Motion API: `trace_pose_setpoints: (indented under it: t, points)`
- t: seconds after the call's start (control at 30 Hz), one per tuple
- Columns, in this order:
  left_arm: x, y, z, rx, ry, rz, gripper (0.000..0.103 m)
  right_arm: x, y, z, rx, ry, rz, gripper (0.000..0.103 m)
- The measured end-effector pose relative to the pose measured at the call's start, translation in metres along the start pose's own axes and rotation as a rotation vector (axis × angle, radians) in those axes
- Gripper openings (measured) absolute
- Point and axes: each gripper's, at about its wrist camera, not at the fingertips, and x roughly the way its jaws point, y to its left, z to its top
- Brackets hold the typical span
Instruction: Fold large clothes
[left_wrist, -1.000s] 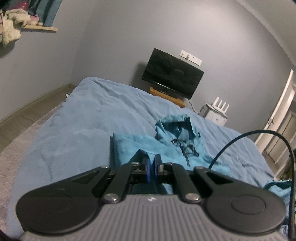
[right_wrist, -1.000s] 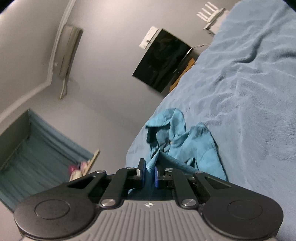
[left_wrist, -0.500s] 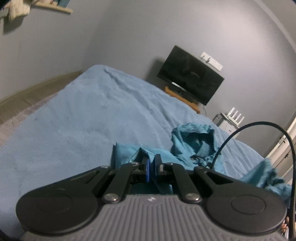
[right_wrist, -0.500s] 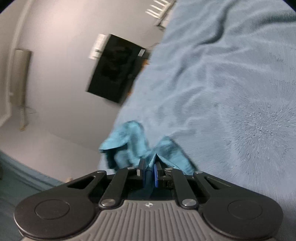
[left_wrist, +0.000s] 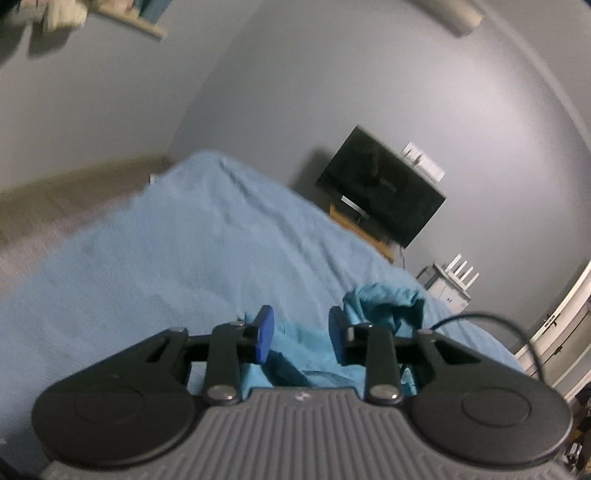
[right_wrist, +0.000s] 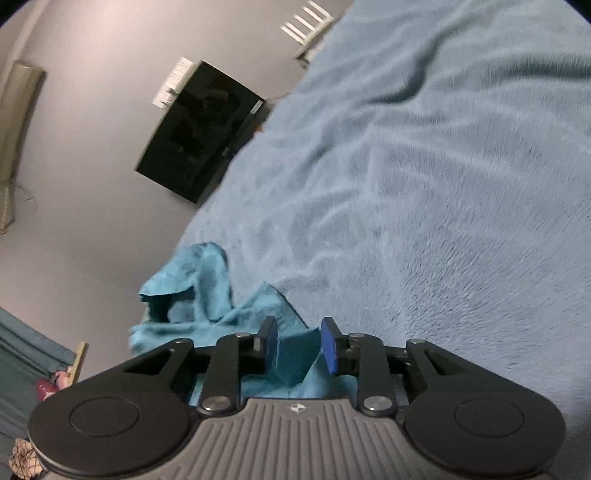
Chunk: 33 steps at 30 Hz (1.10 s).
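Observation:
A teal hooded garment (left_wrist: 380, 306) lies bunched on the blue bedspread (left_wrist: 184, 258). My left gripper (left_wrist: 301, 336) is open just above the near edge of the garment, with cloth showing between and below its blue pads. In the right wrist view the same garment (right_wrist: 199, 291) lies with its hood raised to the left. My right gripper (right_wrist: 299, 343) is open, with a fold of the garment standing between its pads, touching neither visibly.
A black TV (left_wrist: 380, 192) stands on a wooden stand by the grey far wall. A white router (left_wrist: 461, 269) sits on a small cabinet to its right. A white door (left_wrist: 561, 325) is at the far right. A black cable (left_wrist: 491, 321) arcs over the left gripper.
Both grippers were shut on the teal garment and have opened, letting the cloth go. The garment has dropped into a bunched heap on the bed. Both cameras tilted.

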Motion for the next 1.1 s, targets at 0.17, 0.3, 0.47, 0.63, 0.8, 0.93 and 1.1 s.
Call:
trace_pose_setpoints:
  t: [0.17,0.3,0.47,0.63,0.8,0.93,1.1]
  points:
    - [-0.098,-0.014,0.025,0.144,-0.071,0.009,0.028,-0.051,0.019,0.014,-0.074,-0.067,0.044,0.030]
    - [-0.177,-0.022,0.042,0.253,-0.111,0.072,0.031,-0.095,0.032,0.036,-0.118,-0.128,0.070,0.037]
    - [-0.233,-0.037,0.041,0.396,-0.114,0.154,0.037,-0.130,0.045,0.048,-0.185,-0.134,0.088,0.042]
    - [-0.211,-0.063,0.009,0.493,-0.022,0.120,0.038,-0.138,0.055,0.030,-0.235,-0.084,0.097,0.043]
    - [-0.136,-0.101,-0.042,0.592,0.096,0.034,0.038,-0.118,0.074,-0.004,-0.347,0.000,0.076,0.043]
    - [-0.065,-0.125,-0.082,0.651,0.211,0.022,0.038,-0.096,0.083,-0.028,-0.429,0.063,0.056,0.043]
    - [0.023,-0.139,-0.127,0.749,0.355,0.066,0.038,-0.061,0.092,-0.051,-0.518,0.138,0.055,0.043]
